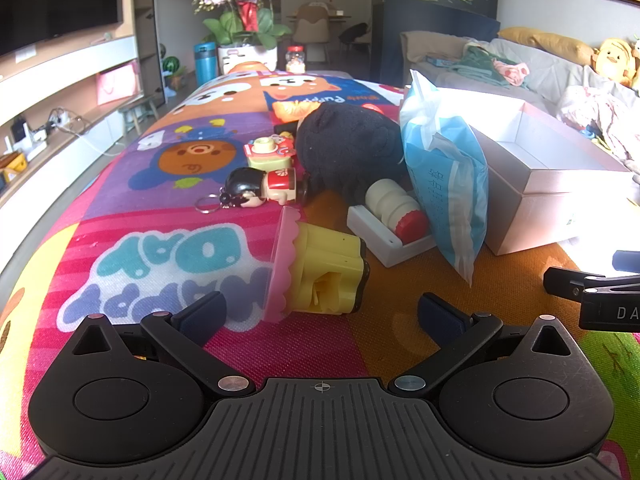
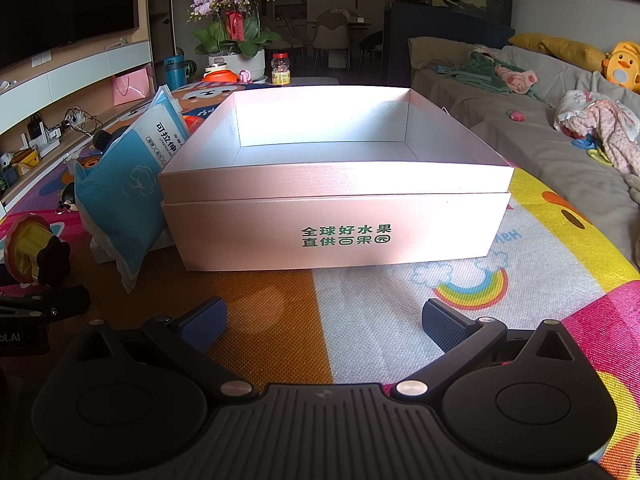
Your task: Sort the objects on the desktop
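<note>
The pink box [image 2: 336, 216] is set near the mat's [image 2: 264, 320] right edge, its inside washed out by glare (contents unreadable). The blue pack [image 1: 440, 184] half hides a bottle tray [image 1: 394, 236]. The left gripper [image 1: 320, 312] and right gripper [image 2: 324, 320] are spread wide, nothing held.

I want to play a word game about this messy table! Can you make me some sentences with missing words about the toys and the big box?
1. The pink box has nothing inside, so it is ____.
2. The blue packet leans against the box's ____ side in the right wrist view.
3. The doll keychain with black hair lies on the colourful ____.
4. The left gripper has its jaws ____.

Missing words: empty; left; mat; open
</note>
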Action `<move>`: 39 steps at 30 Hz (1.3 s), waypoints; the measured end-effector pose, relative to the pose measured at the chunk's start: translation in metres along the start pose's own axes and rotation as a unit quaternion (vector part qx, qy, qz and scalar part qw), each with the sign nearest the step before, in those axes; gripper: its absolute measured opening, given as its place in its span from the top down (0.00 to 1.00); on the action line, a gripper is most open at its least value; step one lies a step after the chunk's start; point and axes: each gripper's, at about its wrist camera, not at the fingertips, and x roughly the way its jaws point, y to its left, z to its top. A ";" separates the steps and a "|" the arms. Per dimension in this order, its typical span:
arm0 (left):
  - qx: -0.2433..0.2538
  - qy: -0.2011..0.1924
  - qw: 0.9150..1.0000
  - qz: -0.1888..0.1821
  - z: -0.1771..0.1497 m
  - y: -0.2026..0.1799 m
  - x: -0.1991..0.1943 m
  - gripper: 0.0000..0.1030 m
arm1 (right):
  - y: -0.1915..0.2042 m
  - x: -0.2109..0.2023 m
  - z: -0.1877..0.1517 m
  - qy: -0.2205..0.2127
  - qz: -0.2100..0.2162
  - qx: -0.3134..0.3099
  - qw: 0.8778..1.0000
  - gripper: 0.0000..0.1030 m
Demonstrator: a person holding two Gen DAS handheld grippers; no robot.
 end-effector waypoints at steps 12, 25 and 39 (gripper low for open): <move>0.000 0.000 1.000 0.000 0.000 0.000 0.000 0.00 | 0.000 0.001 0.000 0.000 0.000 0.000 1.000 0.00; 0.000 0.000 1.000 0.000 0.000 0.000 0.000 0.00 | 0.000 0.001 0.000 0.000 0.000 0.000 1.000 0.00; 0.000 0.017 1.000 0.011 0.005 -0.001 0.005 0.00 | -0.001 0.000 0.000 0.000 0.000 0.000 1.000 0.00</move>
